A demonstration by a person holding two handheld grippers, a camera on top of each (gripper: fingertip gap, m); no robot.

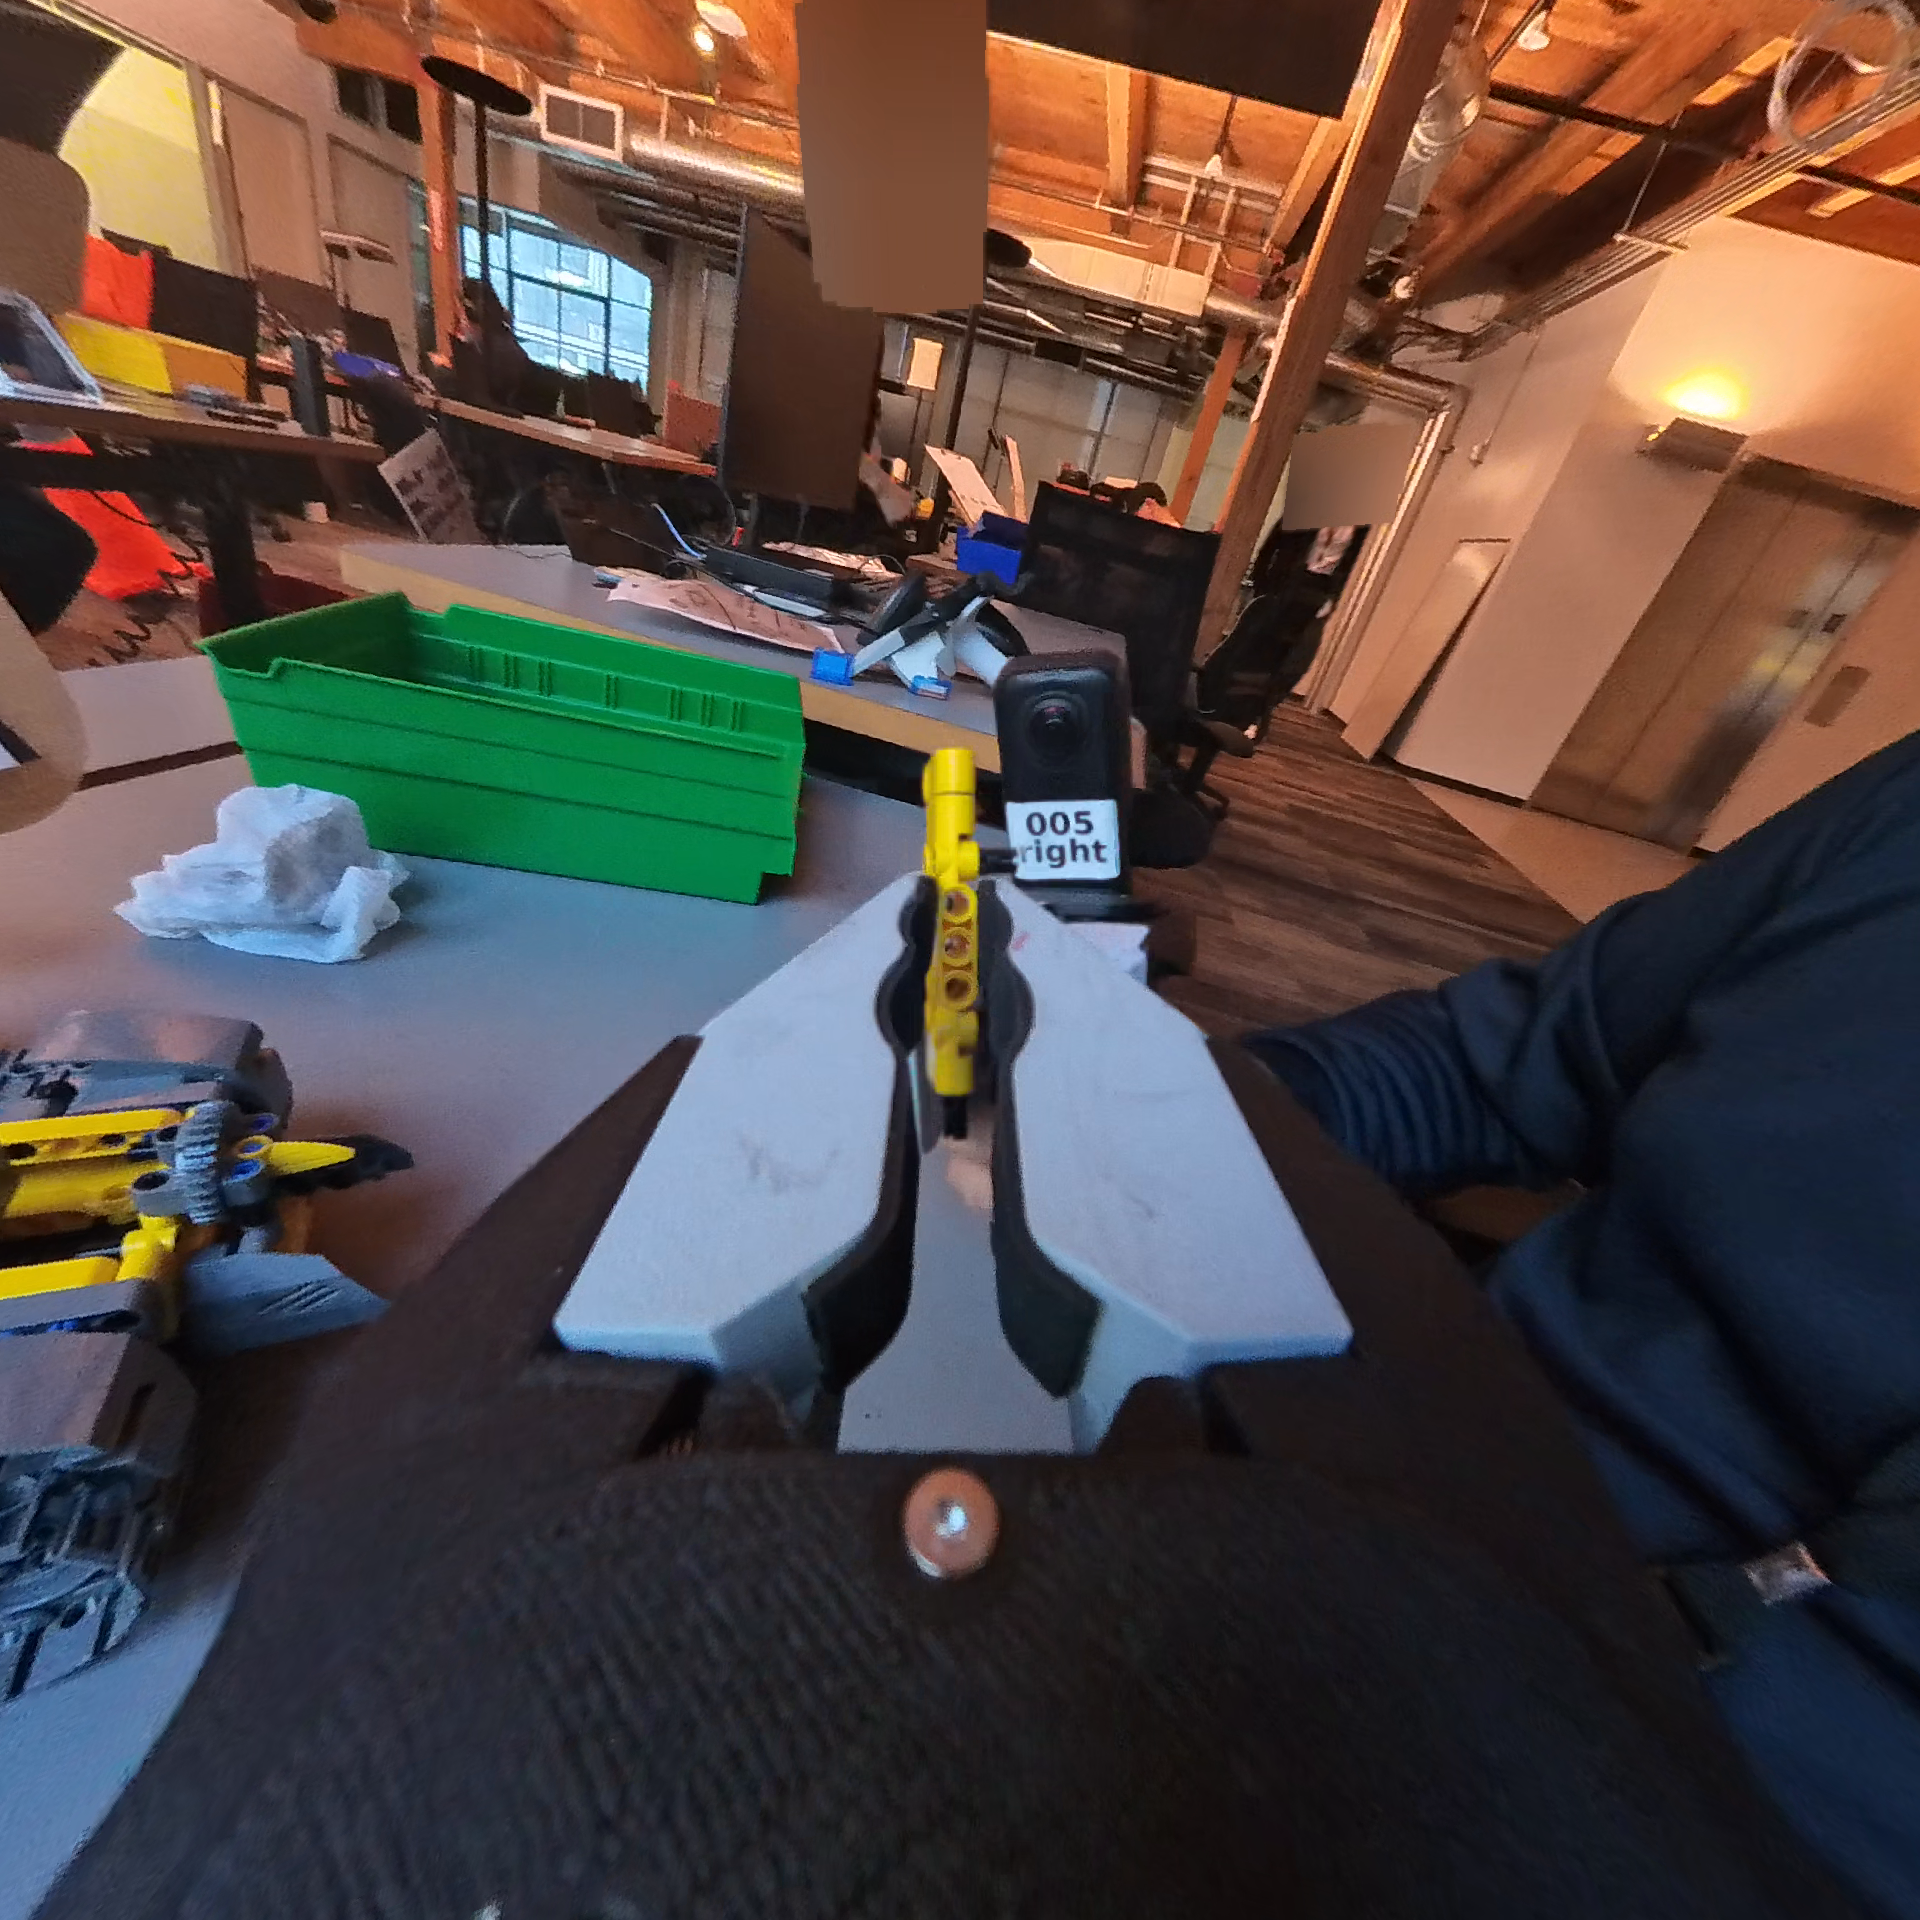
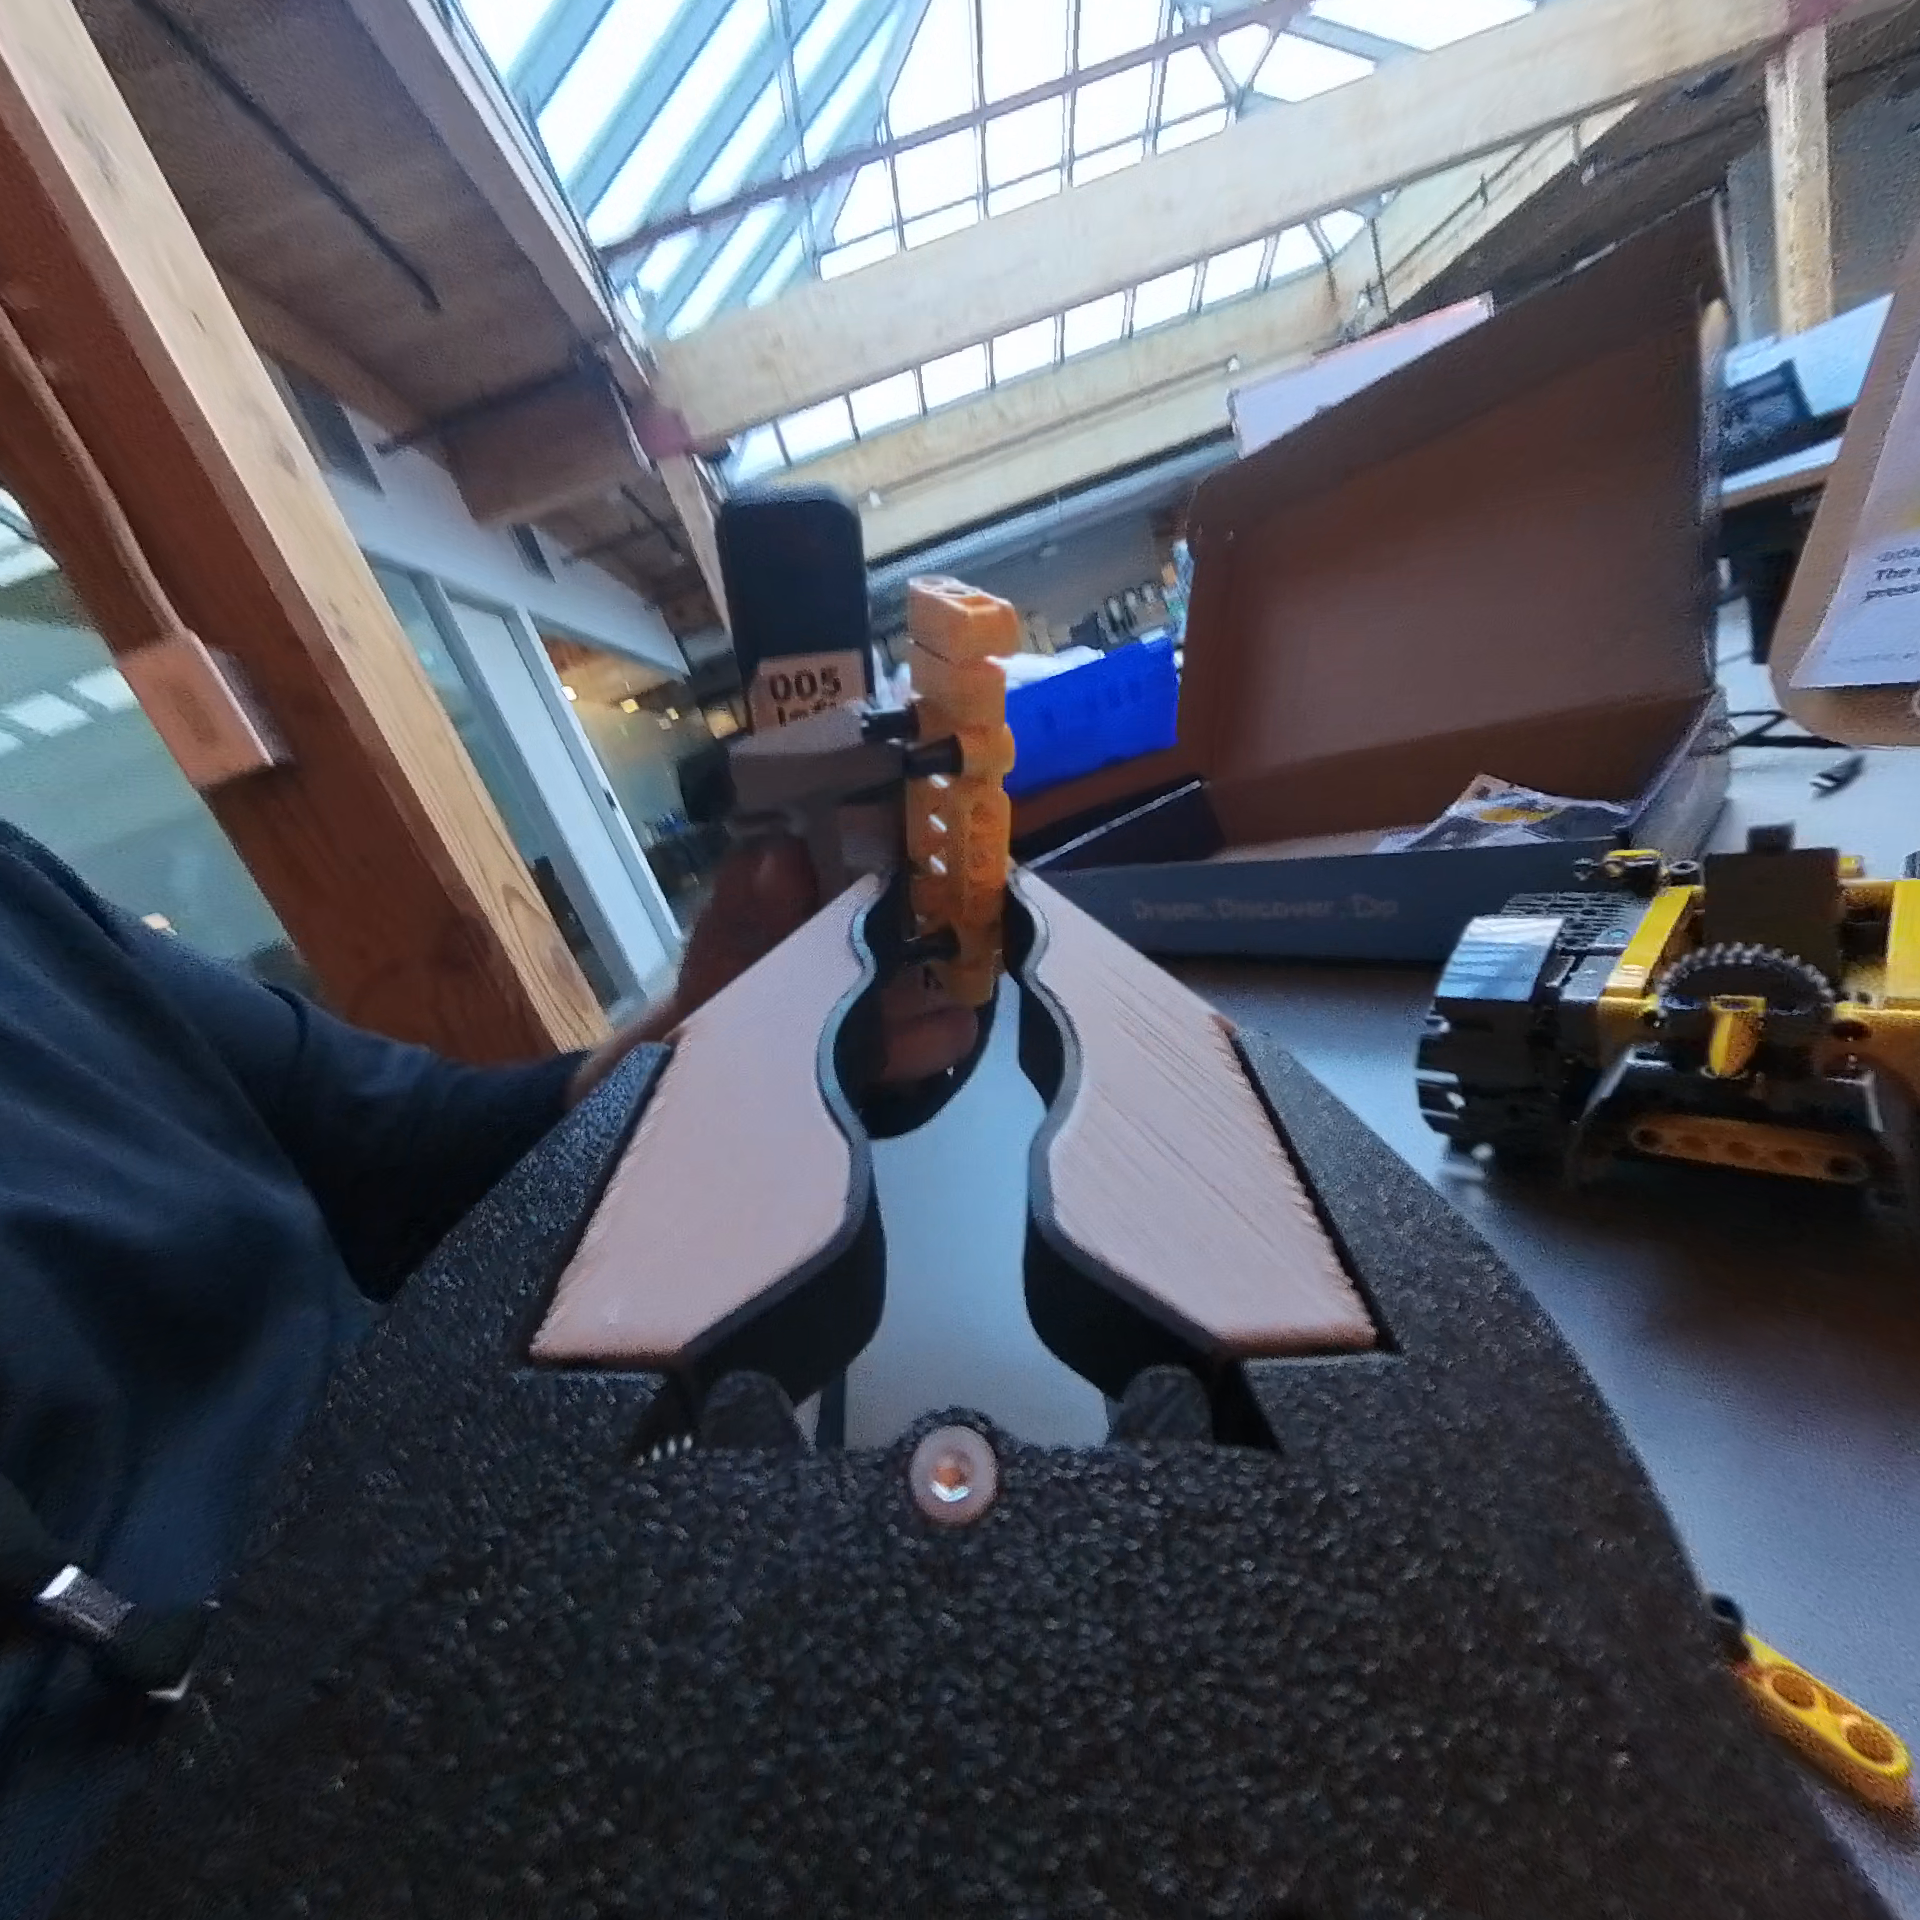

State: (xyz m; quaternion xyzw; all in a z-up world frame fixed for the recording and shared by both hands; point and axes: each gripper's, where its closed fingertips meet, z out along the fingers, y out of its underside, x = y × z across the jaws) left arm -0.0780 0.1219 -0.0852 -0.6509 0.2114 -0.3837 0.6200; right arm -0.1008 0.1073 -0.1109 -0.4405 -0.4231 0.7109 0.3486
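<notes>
The left gripper (image 1: 951, 977) is clamped on a yellow perforated beam (image 1: 951, 935) — its long axis upright, rising past the fingertips, black pins jutting sideways. The right gripper (image 2: 940, 935) faces it at close range, pinched narrow on the same beam from the opposite side, above the grey table (image 1: 540, 987). A yellow-and-black toy bulldozer (image 2: 1683, 1018) sits beside the right gripper — near it a green bin (image 1: 520, 738), crumpled paper (image 1: 270, 878) and an open cardboard box (image 2: 1455, 623).
</notes>
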